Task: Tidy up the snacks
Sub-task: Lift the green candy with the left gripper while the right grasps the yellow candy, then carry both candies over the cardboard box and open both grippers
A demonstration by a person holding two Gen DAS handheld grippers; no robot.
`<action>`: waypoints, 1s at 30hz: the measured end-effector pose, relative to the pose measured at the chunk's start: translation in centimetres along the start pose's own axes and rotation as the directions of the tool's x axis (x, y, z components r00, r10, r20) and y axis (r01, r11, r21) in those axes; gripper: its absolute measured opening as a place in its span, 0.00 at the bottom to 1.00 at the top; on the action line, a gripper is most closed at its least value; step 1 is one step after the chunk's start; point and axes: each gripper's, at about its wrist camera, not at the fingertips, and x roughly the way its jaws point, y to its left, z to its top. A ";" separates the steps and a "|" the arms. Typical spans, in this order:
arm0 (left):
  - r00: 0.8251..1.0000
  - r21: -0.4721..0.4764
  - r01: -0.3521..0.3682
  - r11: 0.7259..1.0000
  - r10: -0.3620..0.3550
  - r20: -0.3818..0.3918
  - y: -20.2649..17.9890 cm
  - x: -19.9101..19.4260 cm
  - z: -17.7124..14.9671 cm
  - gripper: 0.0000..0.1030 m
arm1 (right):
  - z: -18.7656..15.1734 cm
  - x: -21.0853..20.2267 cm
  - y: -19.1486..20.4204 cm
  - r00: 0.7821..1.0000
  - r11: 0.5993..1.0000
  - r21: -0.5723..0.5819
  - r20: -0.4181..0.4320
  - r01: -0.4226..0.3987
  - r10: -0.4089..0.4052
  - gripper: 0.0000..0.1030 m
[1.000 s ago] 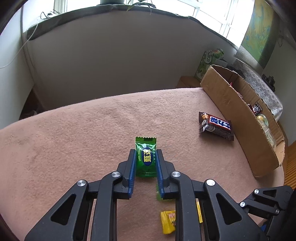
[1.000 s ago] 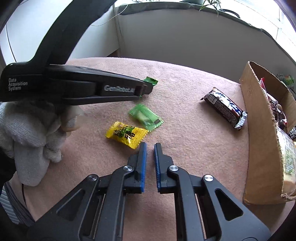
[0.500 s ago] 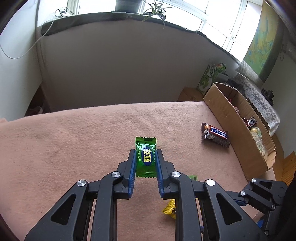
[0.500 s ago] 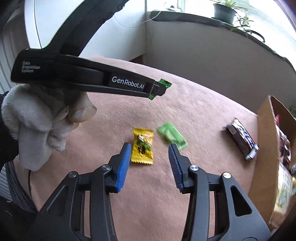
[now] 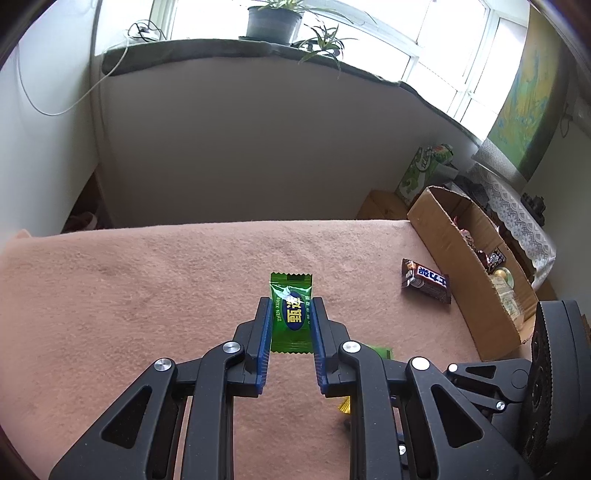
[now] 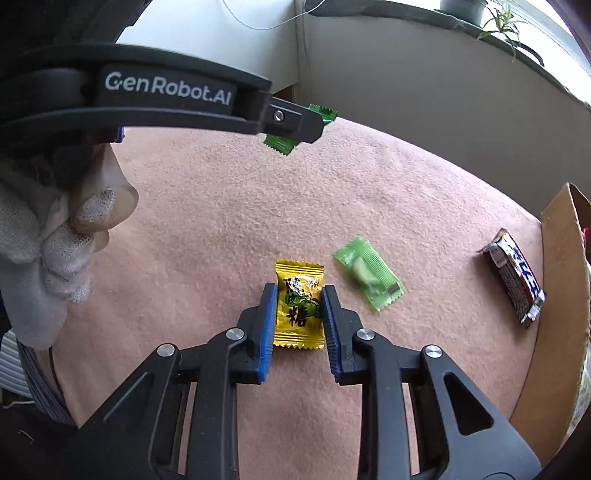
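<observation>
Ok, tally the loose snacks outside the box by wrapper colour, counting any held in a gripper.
Green candy: 2, dark green in left gripper, pale green on the cloth
Yellow candy: 1
Brown chocolate bar: 1
Total: 4

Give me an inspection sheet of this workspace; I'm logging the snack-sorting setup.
Surface: pink cloth covering the table.
Job's things: dark green candy gripped in the left tongs, lifted; yellow candy between the right tongs, which have just been closing; light green candy and chocolate bar lying loose; cardboard box holding snacks.
Clutter: nothing seen.
Cables: white cable along the wall.
Surroundings: potted plants on the windowsill; gloved hand.
</observation>
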 end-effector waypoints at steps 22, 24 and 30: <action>0.990 0.166 0.116 0.979 -0.127 0.059 -13.6 -1.8 2.0 0.18 | -3.6 -17.3 -13.7 0.955 0.961 0.254 0.239 0.113 -0.175 0.24; 0.988 0.183 0.131 0.974 -0.143 0.054 -15.1 -1.5 2.1 0.18 | -3.7 -18.3 -15.4 0.950 0.952 0.277 0.243 0.128 -0.198 0.24; 0.983 0.232 0.165 0.959 -0.178 0.038 -19.6 0.0 2.7 0.18 | -4.1 -19.7 -20.2 0.941 0.934 0.333 0.254 0.131 -0.222 0.24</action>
